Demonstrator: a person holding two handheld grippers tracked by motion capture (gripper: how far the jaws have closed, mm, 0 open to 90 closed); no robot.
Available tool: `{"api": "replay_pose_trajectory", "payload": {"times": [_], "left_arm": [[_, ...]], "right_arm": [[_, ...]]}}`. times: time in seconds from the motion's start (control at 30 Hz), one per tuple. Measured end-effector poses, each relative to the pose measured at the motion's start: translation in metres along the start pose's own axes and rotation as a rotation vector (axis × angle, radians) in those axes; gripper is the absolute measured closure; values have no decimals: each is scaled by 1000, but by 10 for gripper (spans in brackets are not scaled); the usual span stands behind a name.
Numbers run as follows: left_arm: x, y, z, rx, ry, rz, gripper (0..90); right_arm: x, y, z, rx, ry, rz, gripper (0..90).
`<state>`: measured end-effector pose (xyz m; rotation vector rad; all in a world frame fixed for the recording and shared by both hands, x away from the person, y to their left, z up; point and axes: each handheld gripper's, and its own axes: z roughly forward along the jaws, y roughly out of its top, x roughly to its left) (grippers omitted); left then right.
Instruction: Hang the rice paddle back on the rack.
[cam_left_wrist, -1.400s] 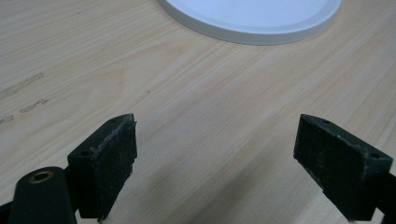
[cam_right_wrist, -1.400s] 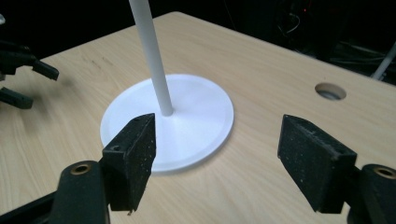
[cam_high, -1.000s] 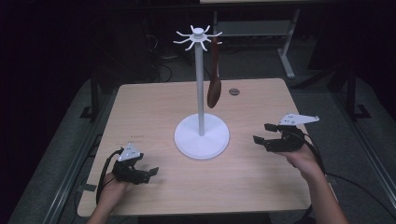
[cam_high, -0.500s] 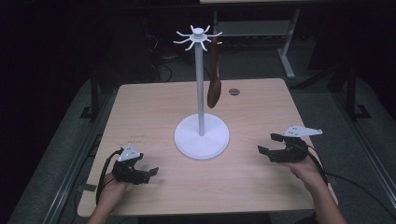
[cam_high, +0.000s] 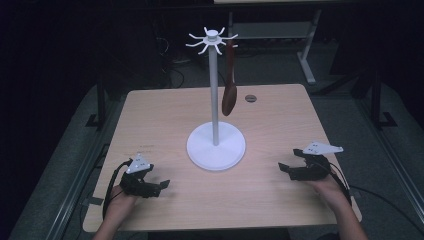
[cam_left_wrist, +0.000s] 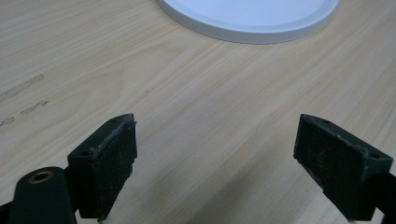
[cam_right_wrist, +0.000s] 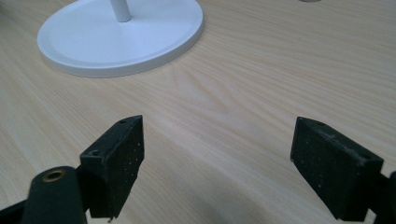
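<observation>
Dark surroundings frame a light wooden table (cam_high: 165, 120), where a person works with a handheld gripper in each hand. At the table's centre stands a white stand (cam_high: 215, 145), a slim pole rising from a round base to a crown of short hooks. A brown spoon (cam_high: 229, 95) hangs from one hook on the pole's right side, bowl down, clear of the tabletop and just beside the pole. Behind it, a small dark disc (cam_high: 250, 98) sits in the wood near the far edge.

At the near left corner, the left gripper (cam_high: 161, 185) rests low over the table, jaws spread wide with nothing between them; the left gripper view shows bare wood between its pads (cam_left_wrist: 114, 163) and the rim of the base (cam_left_wrist: 252, 28) ahead. At the near right, the right gripper (cam_high: 286, 169) likewise stands wide open and empty, pointing toward the stand; the right gripper view shows the base (cam_right_wrist: 121, 42) and the foot of the pole beyond. Both grippers sit well apart from the stand and spoon.
</observation>
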<state>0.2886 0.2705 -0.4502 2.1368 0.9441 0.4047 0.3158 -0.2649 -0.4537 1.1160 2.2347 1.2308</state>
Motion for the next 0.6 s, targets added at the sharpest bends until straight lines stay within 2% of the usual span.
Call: {"api": "replay_pose_trajectory", "payload": {"times": [0.6], "left_arm": [[0,0,1,9,8,5,131]], "right_arm": [[-3,-6,7,26,20,-11,150]]}}
